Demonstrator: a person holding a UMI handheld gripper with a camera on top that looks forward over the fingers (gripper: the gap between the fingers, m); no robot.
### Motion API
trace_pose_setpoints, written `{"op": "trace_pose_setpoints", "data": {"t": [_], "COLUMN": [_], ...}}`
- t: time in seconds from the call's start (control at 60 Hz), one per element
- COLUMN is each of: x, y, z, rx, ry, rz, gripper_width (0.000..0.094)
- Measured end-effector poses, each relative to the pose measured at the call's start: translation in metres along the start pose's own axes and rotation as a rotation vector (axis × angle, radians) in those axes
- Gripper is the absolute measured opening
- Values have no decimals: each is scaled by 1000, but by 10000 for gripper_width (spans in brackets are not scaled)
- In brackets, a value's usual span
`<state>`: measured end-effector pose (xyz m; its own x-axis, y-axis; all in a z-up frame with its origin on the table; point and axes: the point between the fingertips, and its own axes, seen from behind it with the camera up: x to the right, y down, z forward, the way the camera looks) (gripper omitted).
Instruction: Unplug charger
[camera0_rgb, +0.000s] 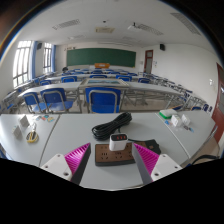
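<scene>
A white charger (118, 141) with a dark face stands plugged into a brown power strip (112, 156) on the white table (60, 138). Its black cable (110, 126) lies coiled just beyond it. My gripper (113, 160) is open, with one pink pad (78, 158) to the left of the strip and the other to the right. The strip and charger lie between the fingers with gaps on both sides. The fingers touch neither.
Small items (30, 131) lie on the table at the far left and a green and white thing (176, 119) at the far right. Blue chairs (100, 99) and rows of desks stand beyond the table's far edge, with a green chalkboard (100, 57) on the back wall.
</scene>
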<state>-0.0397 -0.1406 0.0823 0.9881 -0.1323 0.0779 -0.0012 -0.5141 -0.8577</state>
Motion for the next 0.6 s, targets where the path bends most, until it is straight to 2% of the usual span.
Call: {"op": "trace_pose_setpoints", "data": {"t": [0.167, 0.217, 0.317, 0.333, 0.433, 0.517, 0.6], "x": [18, 18, 22, 23, 17, 19, 18], "y": [-1, 6, 14, 13, 13, 10, 8], "z": [77, 90, 102, 102, 101, 103, 101], "rx": [2, -18, -23, -20, -31, -42, -41], "ry": [-11, -20, -26, -21, -48, -32, -15], "rz": [-23, -26, -9, -2, 8, 21, 44], "gripper_width": [834, 743, 449, 423, 312, 234, 215]}}
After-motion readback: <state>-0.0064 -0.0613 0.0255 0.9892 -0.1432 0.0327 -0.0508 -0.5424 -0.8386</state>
